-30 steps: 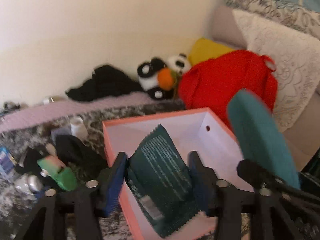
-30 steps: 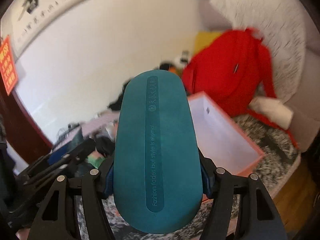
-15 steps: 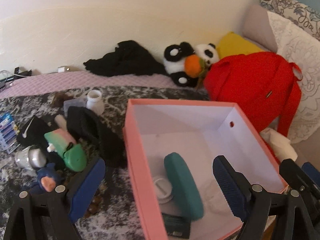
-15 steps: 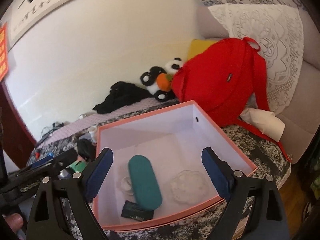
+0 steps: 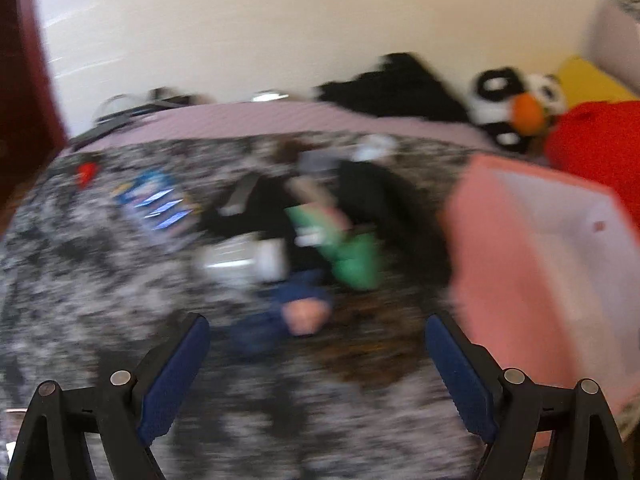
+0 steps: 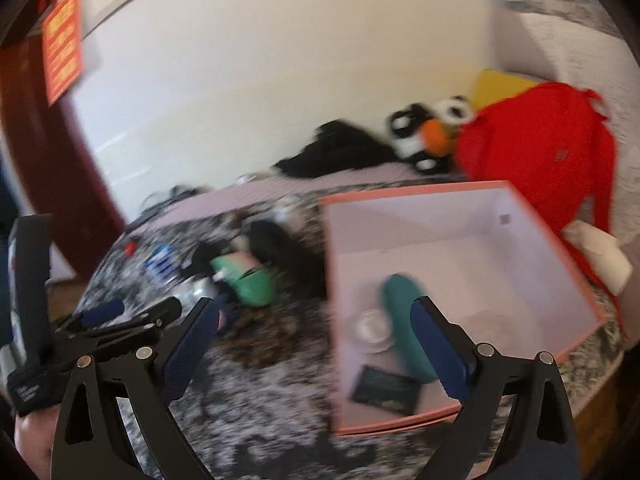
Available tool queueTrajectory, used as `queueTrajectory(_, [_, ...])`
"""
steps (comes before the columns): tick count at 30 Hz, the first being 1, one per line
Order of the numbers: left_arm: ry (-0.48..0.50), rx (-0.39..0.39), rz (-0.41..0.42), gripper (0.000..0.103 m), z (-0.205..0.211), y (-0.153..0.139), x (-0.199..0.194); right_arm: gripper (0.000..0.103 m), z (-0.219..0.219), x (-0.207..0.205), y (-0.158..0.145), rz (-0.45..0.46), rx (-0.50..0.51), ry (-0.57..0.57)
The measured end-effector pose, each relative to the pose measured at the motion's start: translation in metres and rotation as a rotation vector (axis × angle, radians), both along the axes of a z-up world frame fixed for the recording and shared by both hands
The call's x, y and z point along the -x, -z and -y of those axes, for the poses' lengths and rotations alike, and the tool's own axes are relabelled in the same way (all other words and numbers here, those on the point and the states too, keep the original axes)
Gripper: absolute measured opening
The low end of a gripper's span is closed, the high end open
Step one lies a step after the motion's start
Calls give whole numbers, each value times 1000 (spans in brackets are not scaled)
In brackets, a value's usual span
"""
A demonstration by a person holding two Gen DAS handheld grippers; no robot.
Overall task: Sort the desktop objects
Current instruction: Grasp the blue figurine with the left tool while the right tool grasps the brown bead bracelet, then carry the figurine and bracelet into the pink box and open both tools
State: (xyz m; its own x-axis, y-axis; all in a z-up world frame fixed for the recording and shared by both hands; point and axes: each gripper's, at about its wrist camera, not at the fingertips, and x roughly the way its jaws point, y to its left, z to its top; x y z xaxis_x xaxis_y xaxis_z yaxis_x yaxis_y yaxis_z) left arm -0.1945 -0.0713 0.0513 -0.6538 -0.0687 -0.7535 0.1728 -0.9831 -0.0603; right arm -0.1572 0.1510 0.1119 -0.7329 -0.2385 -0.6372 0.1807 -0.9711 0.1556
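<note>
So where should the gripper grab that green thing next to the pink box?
Probably across its narrower pale middle, coming from above. The green thing lies flat and long on the speckled cloth, wider at its green end, with black items crowding its far side. Blur hides finer details.

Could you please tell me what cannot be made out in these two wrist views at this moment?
- Left wrist view: motion blur smears the clutter; the small blue item ahead of the open left tool cannot be identified.
- Left wrist view: the pink box is cut off by the right edge, its contents unseen.
- Right wrist view: print on the dark packet is too blurred.
- Right wrist view: the right tool finger covers part of the teal case.
</note>
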Motion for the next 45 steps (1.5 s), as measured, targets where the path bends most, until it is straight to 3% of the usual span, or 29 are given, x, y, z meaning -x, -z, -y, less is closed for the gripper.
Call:
queueTrajectory(3, [-53,23,54,91,34,21,-3,98,33,1,14,42,-11,-68])
queueTrajectory(6, [-48,26,102,91,55,39,-3,98,62,5,34,96,-21,-135])
queueTrajectory(14, [83,103,207,91,46,89,16,93,102,27,100,243,-84,-265])
queueTrajectory(19, [134,89,230,91,43,110,37,93,111,52,140,304,-127,-313])
queueTrajectory(24, [163,73,235,91,42,122,60,91,118,67,154,212,-249,-309])
queueTrajectory(31, [205,67,286,91,32,146,81,77,127,86,186,254,-361,-360])
queueTrajectory(35, [222,77,279,91,24,150,89,77,130,92,196,231,-392,-362])
queueTrajectory(36, [226,73,274,90,23,150,91,77,131,93,197,223,-397,-364])
queueTrajectory(39, [237,50,269,63,21,148,91,77,134,95,200,205,-419,-371])
queueTrajectory(40, [232,42,270,50,22,146,90,67,135,96,201,203,-426,-374])
queueTrajectory(41, [227,34,272,50,22,143,89,53,135,95,199,201,-430,-374])
queueTrajectory(42, [221,26,274,50,23,142,88,47,136,94,197,198,-436,-373])
queueTrajectory(43, [212,16,279,50,25,141,86,21,135,94,194,186,-455,-359])
queueTrajectory(45, [197,14,287,50,27,139,81,20,128,94,189,201,-429,-338])
